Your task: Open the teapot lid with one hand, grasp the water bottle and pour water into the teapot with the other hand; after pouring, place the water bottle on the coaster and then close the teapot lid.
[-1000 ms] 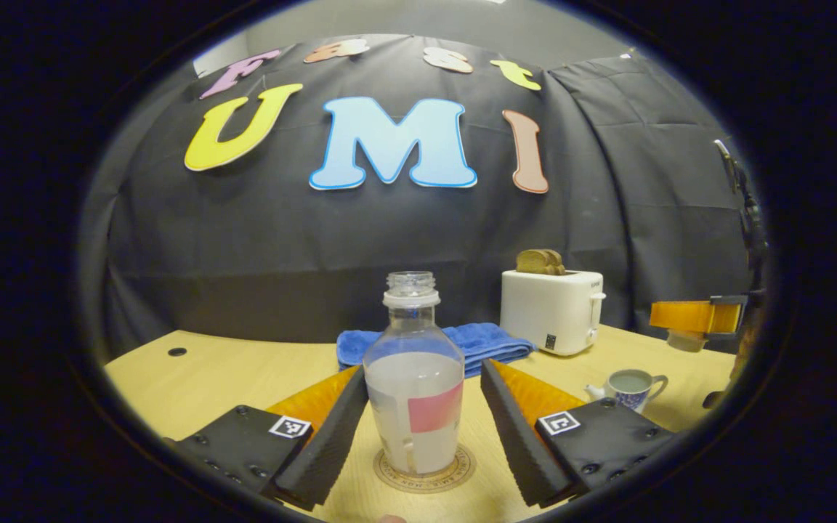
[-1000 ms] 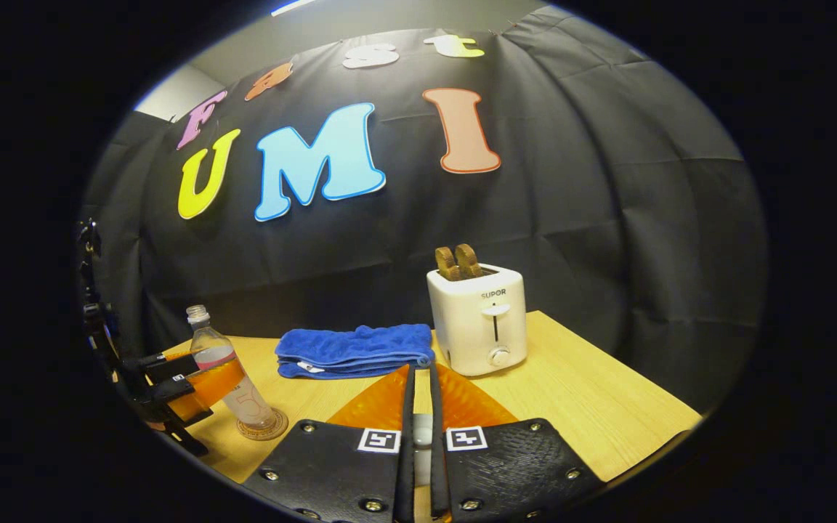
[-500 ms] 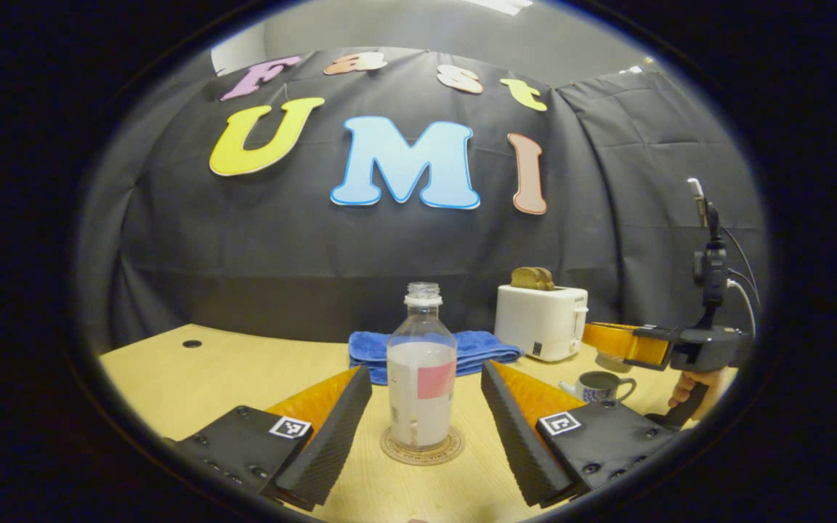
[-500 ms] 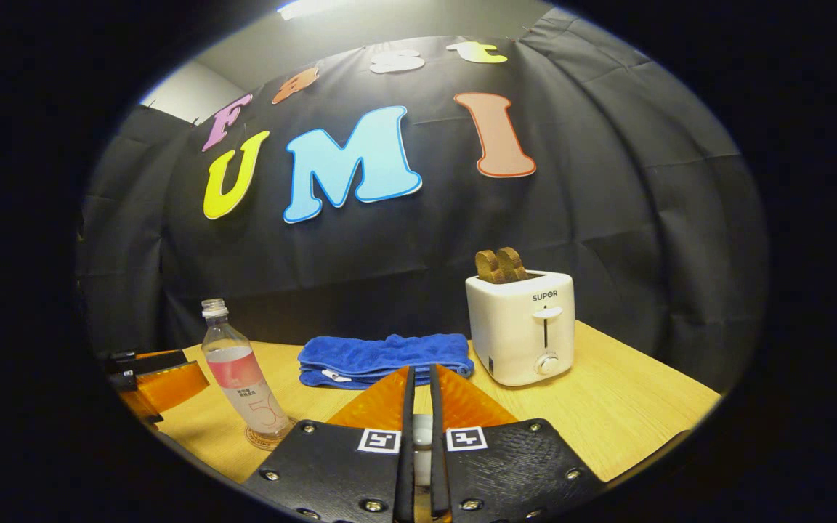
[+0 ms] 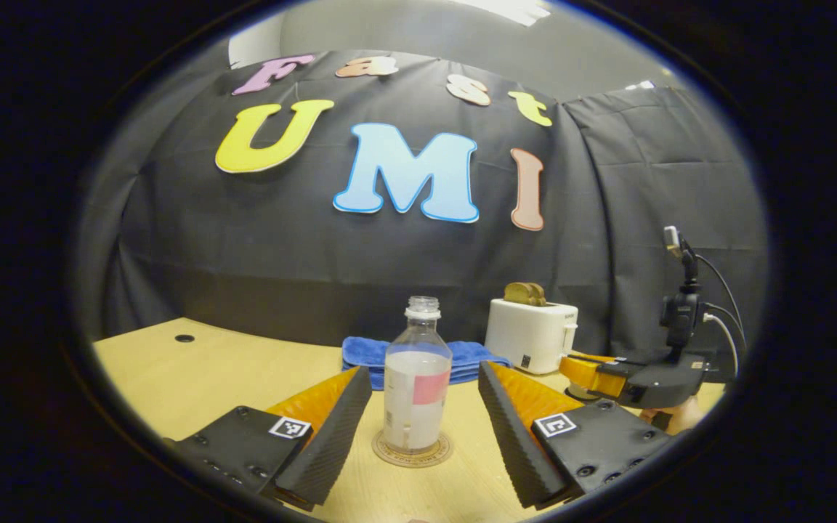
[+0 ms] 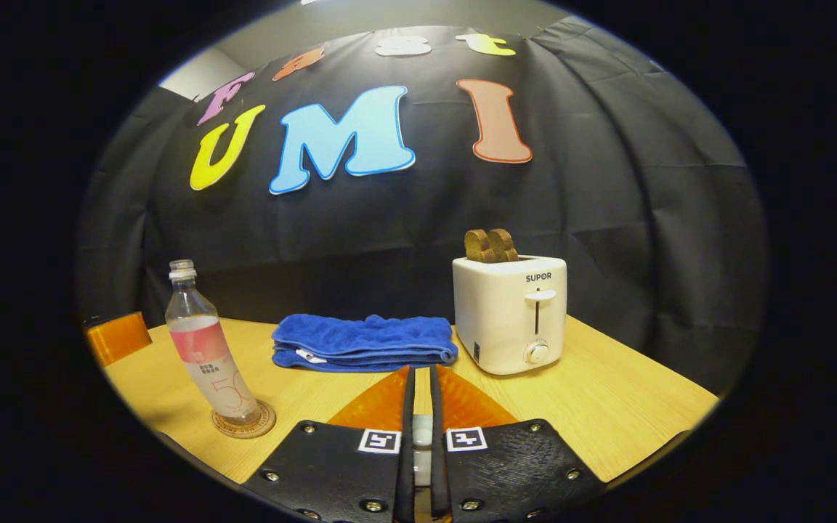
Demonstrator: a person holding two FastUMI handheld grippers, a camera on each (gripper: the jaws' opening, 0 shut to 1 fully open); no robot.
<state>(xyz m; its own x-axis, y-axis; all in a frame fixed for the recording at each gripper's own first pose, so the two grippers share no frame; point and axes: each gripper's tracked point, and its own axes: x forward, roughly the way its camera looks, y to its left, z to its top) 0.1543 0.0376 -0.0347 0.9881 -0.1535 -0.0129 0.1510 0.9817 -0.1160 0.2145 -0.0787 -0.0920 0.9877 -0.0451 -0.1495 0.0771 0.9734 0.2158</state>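
The clear water bottle [image 5: 417,388], uncapped and partly full, stands upright on the round coaster [image 5: 411,452]. My left gripper [image 5: 424,372] is open, with its fingers to either side of the bottle and short of it, not touching. At the right, my right gripper [image 5: 587,367] hangs low over the table, a hand [image 5: 673,418] holding it, and the teapot is mostly hidden behind it. In the right gripper view, my right gripper [image 6: 422,372] is shut on the white teapot lid [image 6: 422,434]. The bottle [image 6: 204,349] and coaster [image 6: 245,426] stand at the left there.
A folded blue towel [image 6: 364,341] lies at the back of the wooden table [image 6: 607,407]. A white toaster [image 6: 509,312] with bread slices stands to its right. A finger of the left gripper [image 6: 117,338] shows beyond the bottle.
My left gripper has drawn back from the bottle, which stays on the coaster. My right gripper has come down with the lid over the teapot, now covering it.
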